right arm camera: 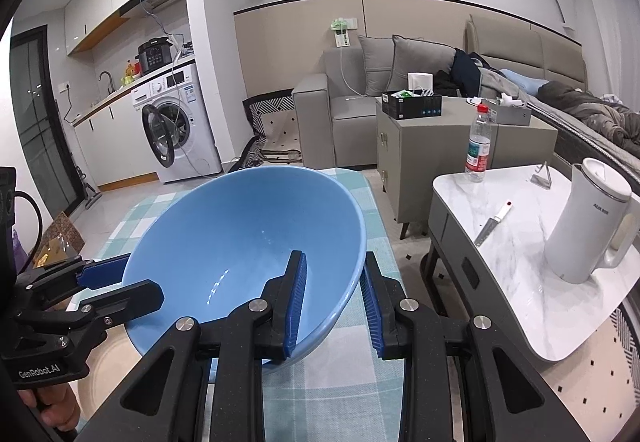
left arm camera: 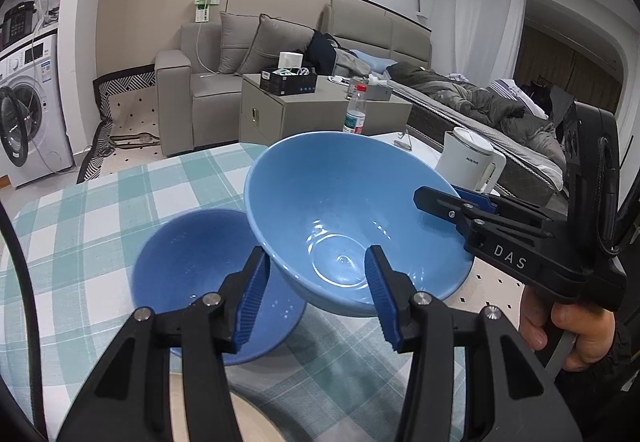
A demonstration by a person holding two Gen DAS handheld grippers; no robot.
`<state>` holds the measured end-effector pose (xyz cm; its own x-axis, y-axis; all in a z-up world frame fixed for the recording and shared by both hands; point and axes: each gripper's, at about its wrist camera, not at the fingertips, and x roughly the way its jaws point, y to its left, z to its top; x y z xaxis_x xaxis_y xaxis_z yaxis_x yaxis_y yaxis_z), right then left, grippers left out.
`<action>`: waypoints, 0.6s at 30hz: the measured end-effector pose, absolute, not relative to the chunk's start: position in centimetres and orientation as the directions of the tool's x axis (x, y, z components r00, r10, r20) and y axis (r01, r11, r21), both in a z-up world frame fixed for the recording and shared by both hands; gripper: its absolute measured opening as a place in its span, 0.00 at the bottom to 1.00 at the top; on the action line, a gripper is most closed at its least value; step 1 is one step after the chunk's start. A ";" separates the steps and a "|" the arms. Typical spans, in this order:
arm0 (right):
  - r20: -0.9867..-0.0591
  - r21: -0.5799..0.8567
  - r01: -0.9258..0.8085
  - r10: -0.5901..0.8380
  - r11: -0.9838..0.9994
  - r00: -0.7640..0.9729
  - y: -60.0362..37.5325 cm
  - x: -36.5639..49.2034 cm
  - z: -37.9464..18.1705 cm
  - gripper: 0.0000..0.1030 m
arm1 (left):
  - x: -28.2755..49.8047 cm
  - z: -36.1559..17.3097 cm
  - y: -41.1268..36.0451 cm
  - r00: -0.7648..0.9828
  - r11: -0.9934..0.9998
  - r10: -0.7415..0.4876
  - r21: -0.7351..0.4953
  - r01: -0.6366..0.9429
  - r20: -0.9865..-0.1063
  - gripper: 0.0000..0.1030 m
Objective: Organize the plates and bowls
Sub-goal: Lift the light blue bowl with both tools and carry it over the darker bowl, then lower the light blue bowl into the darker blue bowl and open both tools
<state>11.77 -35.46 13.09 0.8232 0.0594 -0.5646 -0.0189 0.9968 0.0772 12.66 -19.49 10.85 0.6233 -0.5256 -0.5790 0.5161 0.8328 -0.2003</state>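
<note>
A light blue bowl (left arm camera: pixel 344 201) hangs tilted above the checked tablecloth (left arm camera: pixel 100 209). My left gripper (left arm camera: pixel 316 294) is open with its fingers astride the bowl's near rim. My right gripper (left arm camera: pixel 456 201) comes in from the right, its fingers on the bowl's far right rim. In the right wrist view the right gripper (right arm camera: pixel 334 302) has one finger inside and one outside the bowl (right arm camera: pixel 240 242), and the left gripper (right arm camera: pixel 120 282) is at its left rim. A darker blue bowl (left arm camera: pixel 192 274) sits on the cloth below.
A white kettle (right arm camera: pixel 592 226), a knife (right arm camera: pixel 492 228) and a water bottle (right arm camera: pixel 478 141) stand on a marble side table (right arm camera: pixel 520 282) to the right. Behind are a grey cabinet (right arm camera: pixel 420 145), a sofa and a washing machine (right arm camera: pixel 172 129).
</note>
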 end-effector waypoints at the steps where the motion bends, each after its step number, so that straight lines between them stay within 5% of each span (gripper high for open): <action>1: -0.564 0.077 -0.024 0.064 0.997 0.823 -35.1 12.1 13.1 0.27 | 12.8 10.9 -19.3 0.628 0.836 -0.521 -0.199 0.511 -0.578 0.47; 18: -0.568 0.079 -0.109 0.135 0.991 0.812 -30.3 15.9 13.0 0.27 | 14.8 10.5 -14.8 0.677 0.883 -0.451 -0.181 0.433 -0.581 0.47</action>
